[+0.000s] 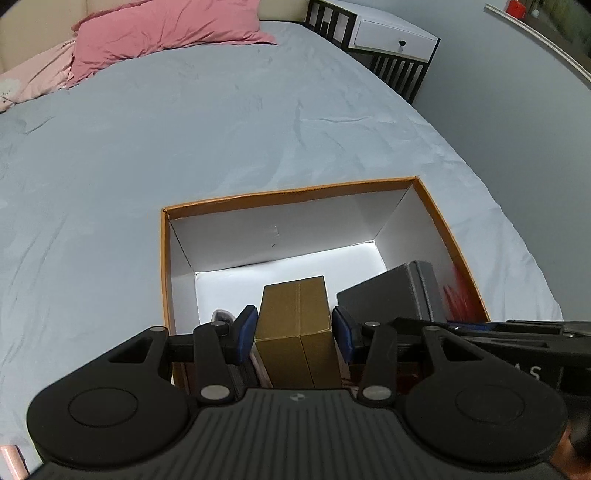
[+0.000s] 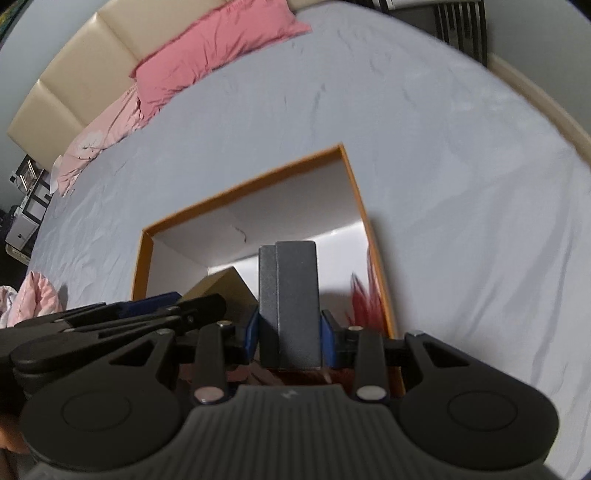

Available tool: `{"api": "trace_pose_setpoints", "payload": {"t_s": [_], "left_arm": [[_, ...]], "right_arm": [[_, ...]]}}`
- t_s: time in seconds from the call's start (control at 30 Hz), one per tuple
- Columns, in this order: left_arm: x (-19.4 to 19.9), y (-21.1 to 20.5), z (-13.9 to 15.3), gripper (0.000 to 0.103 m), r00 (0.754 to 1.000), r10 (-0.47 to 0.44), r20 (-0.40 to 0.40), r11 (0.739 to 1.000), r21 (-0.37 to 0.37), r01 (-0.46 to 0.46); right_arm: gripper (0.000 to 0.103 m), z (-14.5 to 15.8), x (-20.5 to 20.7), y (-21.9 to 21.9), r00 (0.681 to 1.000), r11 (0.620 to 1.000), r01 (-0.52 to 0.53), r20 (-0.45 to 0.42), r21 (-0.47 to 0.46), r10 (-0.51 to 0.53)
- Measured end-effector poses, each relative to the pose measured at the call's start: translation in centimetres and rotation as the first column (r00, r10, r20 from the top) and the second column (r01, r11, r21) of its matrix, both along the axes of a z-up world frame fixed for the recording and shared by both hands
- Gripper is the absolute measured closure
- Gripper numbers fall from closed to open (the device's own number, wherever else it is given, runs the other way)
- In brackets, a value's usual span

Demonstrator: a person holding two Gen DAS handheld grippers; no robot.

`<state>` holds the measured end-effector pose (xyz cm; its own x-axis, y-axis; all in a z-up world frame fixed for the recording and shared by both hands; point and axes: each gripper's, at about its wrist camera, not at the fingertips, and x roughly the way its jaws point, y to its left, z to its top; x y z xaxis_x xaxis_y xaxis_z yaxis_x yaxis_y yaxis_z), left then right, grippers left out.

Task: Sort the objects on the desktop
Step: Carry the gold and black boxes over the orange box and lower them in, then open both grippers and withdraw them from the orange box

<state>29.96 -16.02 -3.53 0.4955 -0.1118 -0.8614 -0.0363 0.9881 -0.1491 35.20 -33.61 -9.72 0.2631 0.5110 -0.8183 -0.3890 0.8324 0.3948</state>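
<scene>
An open orange box (image 1: 295, 194) with white inner walls lies on the bed; it also shows in the right wrist view (image 2: 258, 184). My left gripper (image 1: 293, 334) is shut on a gold box (image 1: 297, 325) and holds it over the orange box. My right gripper (image 2: 290, 338) is shut on a dark grey box (image 2: 291, 302), also over the orange box. The grey box shows in the left wrist view (image 1: 391, 299), right of the gold box. The gold box shows in the right wrist view (image 2: 221, 290), left of the grey one. Something red (image 2: 364, 299) lies by the orange box's right wall.
The bed has a light blue sheet (image 1: 184, 147). Pink pillows (image 1: 162, 33) lie at its head. A black and white nightstand (image 1: 388, 40) stands at the far right. A small dark object (image 1: 223, 316) lies in the orange box near my left finger.
</scene>
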Motion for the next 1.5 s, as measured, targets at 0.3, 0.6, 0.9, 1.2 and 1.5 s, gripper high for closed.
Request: {"api": "trace_pose_setpoints", "payload": {"t_s": [0.3, 0.6, 0.9, 1.2, 1.5], "left_arm": [[0.1, 0.3, -1.3, 0.053, 0.998, -0.005, -0.066, 0.998, -0.060, 0.001], [-0.1, 1.0, -1.3, 0.053, 0.998, -0.023, -0.054, 0.996, -0.090, 0.018], [-0.4, 0.6, -1.3, 0.051, 0.998, -0.052, -0.025, 0.995, -0.090, 0.049], [-2.0, 2.6, 1.9, 0.050, 0.996, -0.063, 0.068, 0.977, -0.200, 0.076], [-6.2, 8.6, 5.3, 0.046, 0.985, 0.053, 0.162, 0.980, -0.196, -0.021]], "right_arm": [[0.067, -0.3, -0.4, 0.4, 1.000, 0.999, -0.004, 0.015, -0.048, 0.004], [0.067, -0.3, -0.1, 1.1, 1.000, 0.996, -0.026, -0.013, -0.081, 0.025], [0.067, -0.2, -0.2, 1.1, 1.000, 0.992, -0.022, -0.006, -0.123, 0.021], [0.067, -0.5, -0.1, 2.3, 0.999, 0.988, -0.048, -0.030, -0.147, 0.044], [0.067, -1.1, -0.4, 5.7, 0.995, 0.969, -0.095, -0.048, -0.230, 0.086]]}}
